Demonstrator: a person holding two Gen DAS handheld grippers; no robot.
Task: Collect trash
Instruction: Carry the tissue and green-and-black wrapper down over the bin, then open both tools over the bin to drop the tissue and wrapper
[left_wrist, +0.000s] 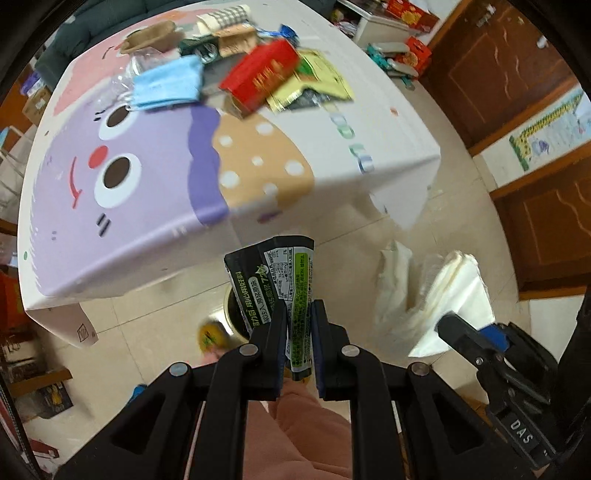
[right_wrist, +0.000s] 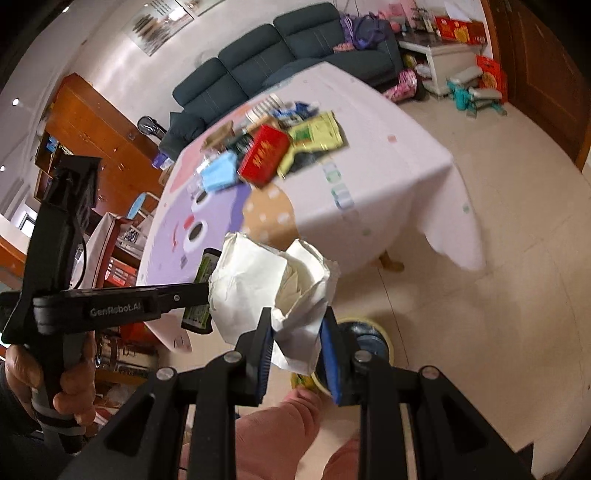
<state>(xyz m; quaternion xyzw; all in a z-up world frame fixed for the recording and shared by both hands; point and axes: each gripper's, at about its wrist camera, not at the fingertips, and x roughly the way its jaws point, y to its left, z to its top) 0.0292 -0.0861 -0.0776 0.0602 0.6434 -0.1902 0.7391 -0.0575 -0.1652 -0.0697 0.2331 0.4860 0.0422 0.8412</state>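
My left gripper (left_wrist: 298, 314) is shut on a black and green snack wrapper (left_wrist: 275, 280), held off the table above the floor. My right gripper (right_wrist: 299, 328) is shut on a crumpled white paper wad (right_wrist: 273, 284), which also shows at the right of the left wrist view as white paper (left_wrist: 454, 291). Under both grippers stands a round yellow-rimmed bin (right_wrist: 364, 336), mostly hidden behind the fingers. A pile of trash stays on the table: a red box (left_wrist: 258, 79), a blue face mask (left_wrist: 168, 83) and a yellow packet (left_wrist: 321, 79).
The table wears a cartoon-print cloth (left_wrist: 147, 166) with its corner hanging near the grippers. A dark sofa (right_wrist: 280, 59) stands behind it. Wooden doors (left_wrist: 517, 74) and boxes line the walls. A person's pink-clad legs (right_wrist: 280, 435) are below the grippers.
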